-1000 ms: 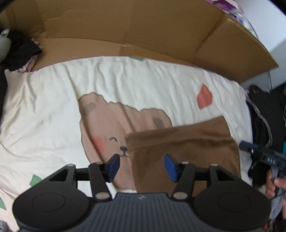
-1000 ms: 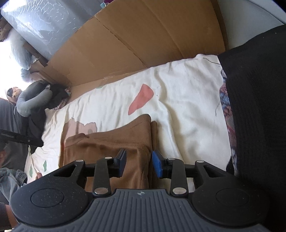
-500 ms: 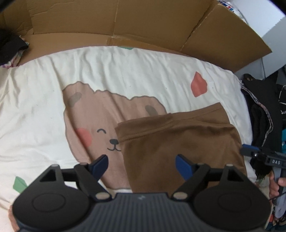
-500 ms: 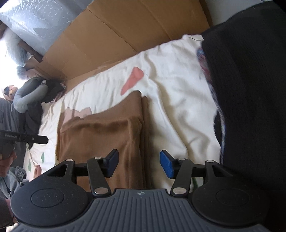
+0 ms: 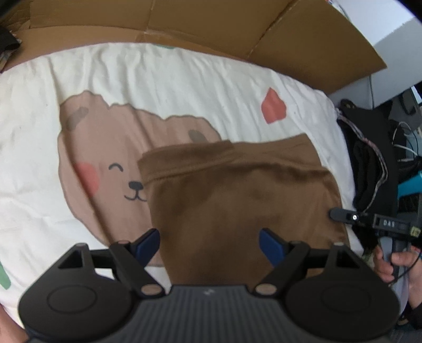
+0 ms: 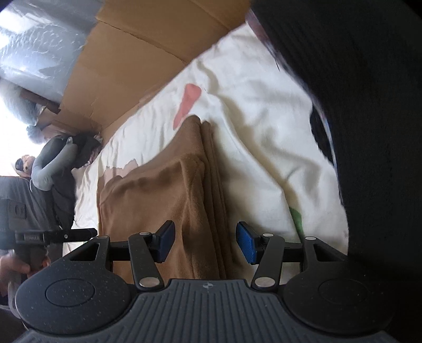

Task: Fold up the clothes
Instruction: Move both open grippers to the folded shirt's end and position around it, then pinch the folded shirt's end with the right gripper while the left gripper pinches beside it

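A brown folded garment (image 5: 237, 190) lies on a cream bedsheet (image 5: 158, 79) printed with a bear. In the left wrist view my left gripper (image 5: 208, 238) hovers over the garment's near left part. It is open wide; its left pad is beside the garment's left edge and nothing is pinched. In the right wrist view the garment (image 6: 158, 190) shows its stacked right edge running away from me. My right gripper (image 6: 205, 233) is open and straddles that edge without the pads pressing on it. A hand (image 5: 395, 261) holds the right gripper's handle at the garment's right side.
Cardboard sheets (image 5: 211, 23) stand along the bed's far side. A pile of dark clothes (image 6: 369, 105) sits right of the garment, close to my right gripper. A grey neck pillow and dark cloth (image 6: 52, 163) lie at the bed's far left end.
Both grippers' jaws have widened since a second ago. Both have come down closer to the brown garment, which now fills more of each view.
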A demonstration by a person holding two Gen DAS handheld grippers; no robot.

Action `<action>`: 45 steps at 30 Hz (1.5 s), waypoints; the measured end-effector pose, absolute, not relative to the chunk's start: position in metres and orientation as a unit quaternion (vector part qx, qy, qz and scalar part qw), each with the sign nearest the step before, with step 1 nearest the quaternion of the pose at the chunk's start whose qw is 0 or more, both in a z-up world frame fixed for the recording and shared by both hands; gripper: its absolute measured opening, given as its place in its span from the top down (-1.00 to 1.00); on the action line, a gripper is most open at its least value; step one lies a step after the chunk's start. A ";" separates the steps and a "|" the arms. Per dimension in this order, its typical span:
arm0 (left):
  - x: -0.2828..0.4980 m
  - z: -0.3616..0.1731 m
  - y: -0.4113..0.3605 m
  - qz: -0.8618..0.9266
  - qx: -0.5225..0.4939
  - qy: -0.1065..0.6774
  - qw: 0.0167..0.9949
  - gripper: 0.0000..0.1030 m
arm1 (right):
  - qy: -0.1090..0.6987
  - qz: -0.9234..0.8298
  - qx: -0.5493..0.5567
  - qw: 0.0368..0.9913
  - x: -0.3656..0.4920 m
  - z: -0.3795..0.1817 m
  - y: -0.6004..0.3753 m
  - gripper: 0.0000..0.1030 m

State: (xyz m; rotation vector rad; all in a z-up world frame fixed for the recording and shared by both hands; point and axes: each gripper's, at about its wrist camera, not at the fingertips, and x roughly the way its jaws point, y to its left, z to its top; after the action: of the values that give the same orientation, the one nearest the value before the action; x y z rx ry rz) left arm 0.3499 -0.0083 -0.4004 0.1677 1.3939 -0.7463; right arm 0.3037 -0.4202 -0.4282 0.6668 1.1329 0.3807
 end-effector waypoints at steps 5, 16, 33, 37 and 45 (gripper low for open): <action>0.349 -0.411 -0.003 -0.323 0.073 0.636 0.697 -0.64 | 0.524 0.182 0.329 0.765 0.302 -0.440 -0.419 -0.14; 0.347 -0.417 -0.004 -0.316 0.068 0.639 0.698 -0.64 | 0.512 0.202 0.398 0.734 0.323 -0.453 -0.424 -0.16; 0.350 -0.420 0.002 -0.320 0.042 0.642 0.695 -0.60 | 0.516 0.207 0.376 0.741 0.335 -0.444 -0.420 -0.13; 0.353 -0.422 0.009 -0.318 0.028 0.646 0.694 -0.56 | 0.520 0.201 0.370 0.743 0.338 -0.448 -0.417 -0.14; 0.358 -0.430 0.019 -0.324 0.005 0.646 0.691 -0.36 | 0.530 0.209 0.363 0.737 0.346 -0.450 -0.411 -0.15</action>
State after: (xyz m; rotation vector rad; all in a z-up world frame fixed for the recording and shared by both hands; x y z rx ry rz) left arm 0.3581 0.0191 -0.4297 0.0110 1.4445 -0.7232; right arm 0.3456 -0.4106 -0.4495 0.7962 1.1645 0.4599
